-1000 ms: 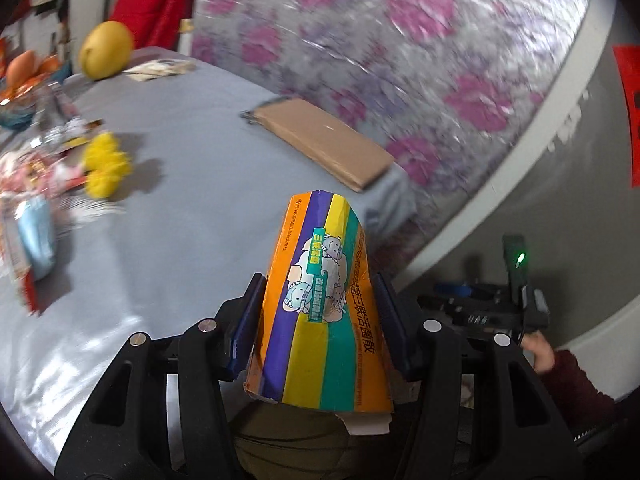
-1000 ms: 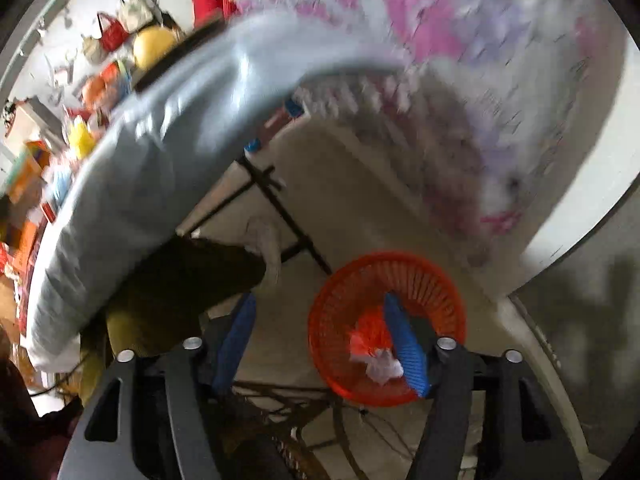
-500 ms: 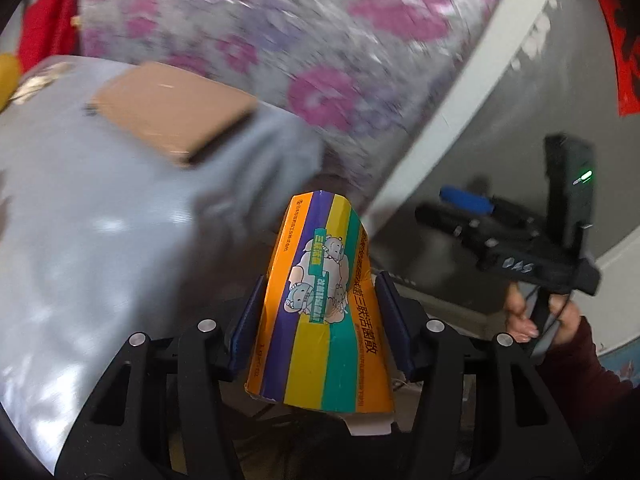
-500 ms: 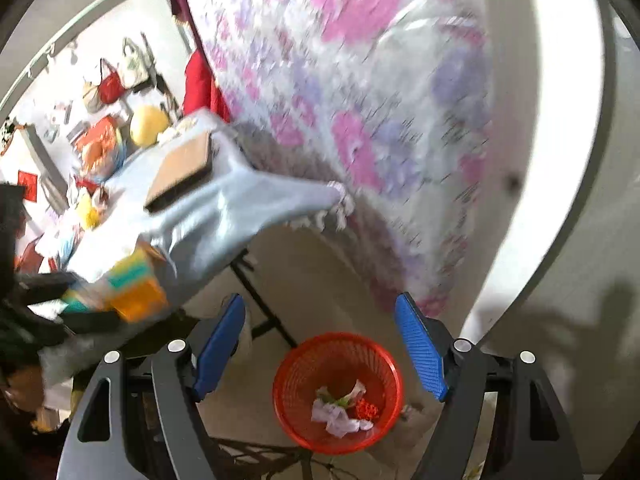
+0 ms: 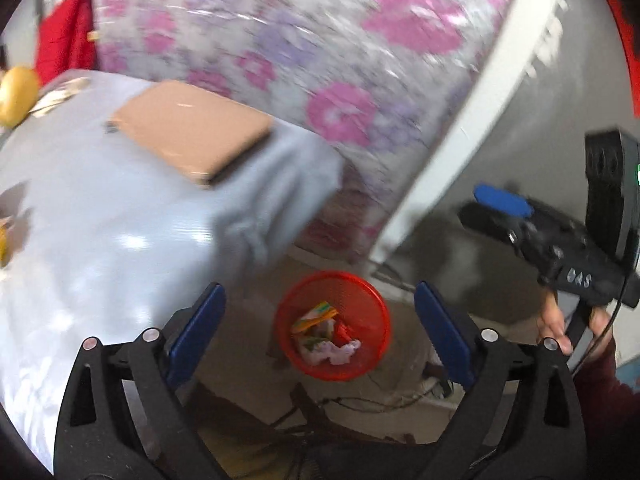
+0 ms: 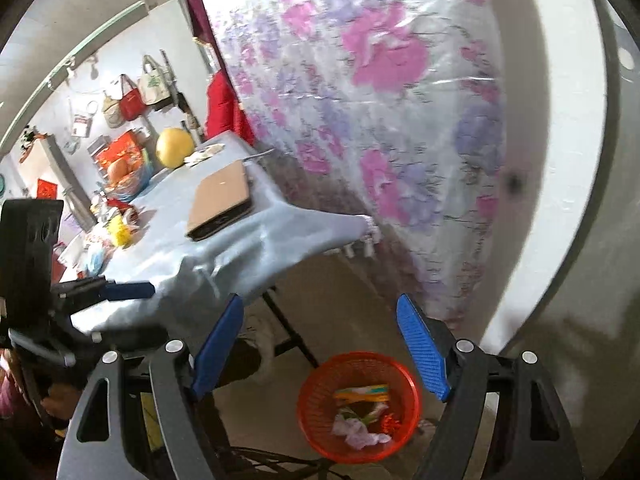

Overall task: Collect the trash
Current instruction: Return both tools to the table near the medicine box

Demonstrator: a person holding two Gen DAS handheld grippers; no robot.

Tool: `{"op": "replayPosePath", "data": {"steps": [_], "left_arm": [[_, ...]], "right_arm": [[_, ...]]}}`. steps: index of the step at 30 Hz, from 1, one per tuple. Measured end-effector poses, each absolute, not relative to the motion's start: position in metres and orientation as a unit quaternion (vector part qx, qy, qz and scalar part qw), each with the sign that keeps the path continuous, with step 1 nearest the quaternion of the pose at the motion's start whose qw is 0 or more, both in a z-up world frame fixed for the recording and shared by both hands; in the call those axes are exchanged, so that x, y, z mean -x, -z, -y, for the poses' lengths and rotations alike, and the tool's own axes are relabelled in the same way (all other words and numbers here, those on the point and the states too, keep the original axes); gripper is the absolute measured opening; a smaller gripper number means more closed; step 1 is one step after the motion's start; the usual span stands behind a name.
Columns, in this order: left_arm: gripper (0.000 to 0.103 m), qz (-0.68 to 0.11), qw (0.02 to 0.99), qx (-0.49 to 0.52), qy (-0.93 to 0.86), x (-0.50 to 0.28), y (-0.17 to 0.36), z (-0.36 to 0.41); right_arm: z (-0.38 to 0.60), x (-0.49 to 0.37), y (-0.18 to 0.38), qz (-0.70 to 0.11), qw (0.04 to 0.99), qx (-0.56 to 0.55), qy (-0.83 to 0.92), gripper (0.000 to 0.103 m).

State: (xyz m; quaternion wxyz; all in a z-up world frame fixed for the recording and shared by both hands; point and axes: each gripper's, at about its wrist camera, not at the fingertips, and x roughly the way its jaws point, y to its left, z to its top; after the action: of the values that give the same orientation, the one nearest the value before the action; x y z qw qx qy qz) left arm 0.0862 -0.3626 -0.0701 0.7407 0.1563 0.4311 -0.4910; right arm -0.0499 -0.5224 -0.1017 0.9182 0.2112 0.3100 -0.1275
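A red mesh basket (image 5: 286,312) (image 6: 310,416) stands on the floor beside the table corner. Inside it the orange, yellow and green striped wrapper (image 5: 316,314) (image 6: 362,394) lies on other scraps. My left gripper (image 5: 318,296) hovers over the basket, its jaws opening wide with nothing between them. My right gripper (image 6: 320,304) is also open and empty, higher up and a little to the side of the basket. In each wrist view the other gripper shows at the edge, held by a hand.
The table under a blue-grey cloth (image 5: 100,240) (image 6: 280,232) carries a flat brown box (image 5: 188,128) (image 6: 222,200), a yellow fruit (image 5: 16,96) (image 6: 174,148) and several snack packets at its far end. A flowered plastic sheet (image 5: 320,40) hangs behind; folding table legs (image 6: 288,328) and cables are near the basket.
My left gripper let go of the striped wrapper, which now lies in the red basket, and its jaws spread wide. My right gripper rose and tilted up; the basket sits lower in its view.
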Motion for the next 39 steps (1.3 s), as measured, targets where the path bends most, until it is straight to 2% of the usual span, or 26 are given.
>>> {"op": "replayPosePath", "data": {"steps": [16, 22, 30, 39], "left_arm": [[0.093, -0.413, 0.828, -0.044, 0.378, -0.141, 0.044, 0.231], [0.094, -0.400, 0.858, -0.013, 0.322, -0.158, 0.043, 0.167], [0.094, -0.420, 0.876, 0.066, 0.227, -0.203, 0.058, 0.075], [0.094, -0.439, 0.873, 0.071, 0.201, -0.265, 0.062, 0.064]], "right_arm": [[0.449, 0.018, 0.075, -0.306, 0.936, -0.163, 0.060, 0.092], [0.425, 0.000, 0.068, -0.303, 0.939, -0.162, 0.026, 0.094], [0.388, -0.036, 0.071, -0.317, 0.934, -0.165, -0.020, 0.095], [0.353, -0.066, 0.075, -0.342, 0.926, -0.155, -0.044, 0.095]]}}
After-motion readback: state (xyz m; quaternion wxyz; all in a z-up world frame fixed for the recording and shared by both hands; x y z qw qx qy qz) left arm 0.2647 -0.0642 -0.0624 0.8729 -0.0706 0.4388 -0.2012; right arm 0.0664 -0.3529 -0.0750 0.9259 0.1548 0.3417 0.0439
